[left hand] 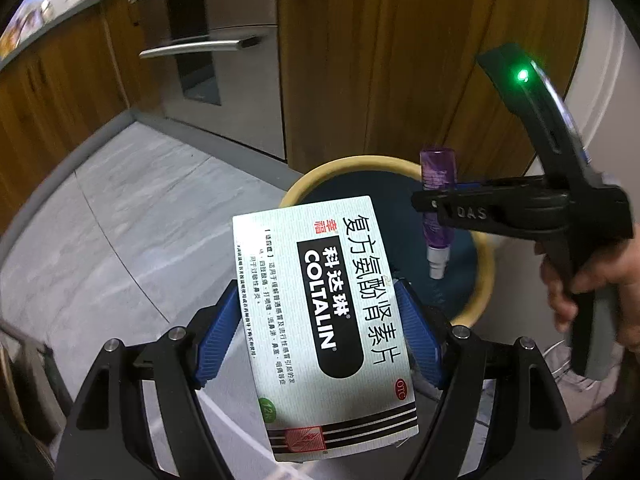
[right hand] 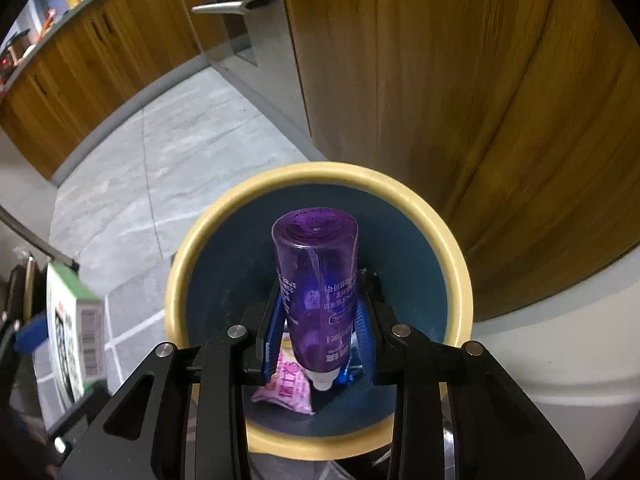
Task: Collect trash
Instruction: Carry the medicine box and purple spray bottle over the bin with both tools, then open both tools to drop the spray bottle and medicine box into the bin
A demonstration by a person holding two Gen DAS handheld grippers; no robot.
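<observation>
Round, dark blue waste bin with cream rim (right hand: 320, 174) sits on grey floor. Left hand-held gripper (left hand: 320, 332) clamps white cardboard medicine box (left hand: 316, 320) near it; right hand-held gripper (right hand: 320, 328) pinches inverted purple plastic bottle (right hand: 318, 280) over its opening.

Grey marbled tile floor (left hand: 132, 216) with thin pale seams. Tall brown wood-grain cabinet doors (right hand: 460, 80) toward twelve o'clock. Stainless steel appliance front (left hand: 224, 52) with bar handles at eleven. Cluttered grey worktop (right hand: 80, 4) at ten.
</observation>
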